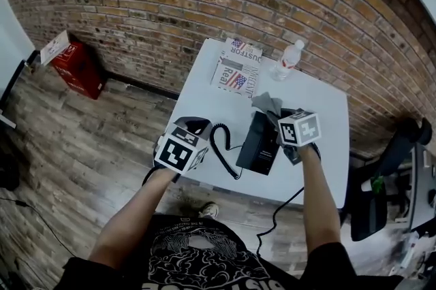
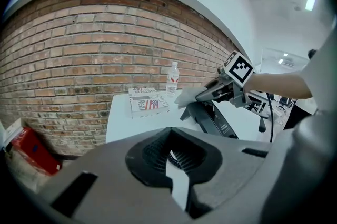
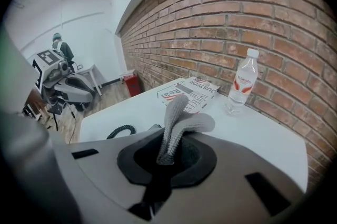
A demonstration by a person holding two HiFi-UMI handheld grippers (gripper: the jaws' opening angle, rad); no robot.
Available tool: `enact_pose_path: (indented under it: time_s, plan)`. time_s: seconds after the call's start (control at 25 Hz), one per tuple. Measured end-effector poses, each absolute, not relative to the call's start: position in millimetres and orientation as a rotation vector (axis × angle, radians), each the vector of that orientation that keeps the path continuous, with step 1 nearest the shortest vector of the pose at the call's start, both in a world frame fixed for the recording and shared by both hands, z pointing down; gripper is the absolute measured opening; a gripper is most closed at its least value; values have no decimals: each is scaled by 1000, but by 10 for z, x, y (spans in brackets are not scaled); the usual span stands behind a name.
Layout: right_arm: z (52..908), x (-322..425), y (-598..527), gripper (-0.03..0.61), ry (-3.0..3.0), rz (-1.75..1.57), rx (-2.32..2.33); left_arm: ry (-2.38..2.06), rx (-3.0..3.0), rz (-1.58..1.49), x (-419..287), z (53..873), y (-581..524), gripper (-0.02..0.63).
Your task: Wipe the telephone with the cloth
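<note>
Head view, near to far: my left gripper (image 1: pixel 195 125) is closed narrow on the black handset (image 1: pixel 192 122), its coiled cord (image 1: pixel 223 149) trailing to the telephone (image 1: pixel 259 144) on the white table (image 1: pixel 320 173). My right gripper (image 1: pixel 278 116) pinches the grey cloth (image 1: pixel 267 103) at the telephone's far end. Beyond lie a magazine (image 1: pixel 236 67) and a water bottle (image 1: pixel 287 58), near the brick wall (image 1: pixel 170 3).

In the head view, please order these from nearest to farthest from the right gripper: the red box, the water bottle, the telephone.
1. Telephone: right beside the right gripper, to its left, on the table.
2. Water bottle: upright at the table's far edge, near the brick wall.
3. Red box: on the floor, far off to the left.
</note>
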State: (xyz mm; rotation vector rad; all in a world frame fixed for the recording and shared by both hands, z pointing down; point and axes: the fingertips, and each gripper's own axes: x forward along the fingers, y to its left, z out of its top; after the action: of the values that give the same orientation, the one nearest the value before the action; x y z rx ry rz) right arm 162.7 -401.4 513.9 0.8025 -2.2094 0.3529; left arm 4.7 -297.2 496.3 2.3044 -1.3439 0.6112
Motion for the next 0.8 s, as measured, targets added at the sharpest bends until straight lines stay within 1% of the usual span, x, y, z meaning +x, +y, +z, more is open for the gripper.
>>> enact_pose_path:
  time_s: [0.8]
  plan:
    - [5150,1209,-4003,12,-2213,297,719,-1397,2262,606,-259,4982,-2878,6]
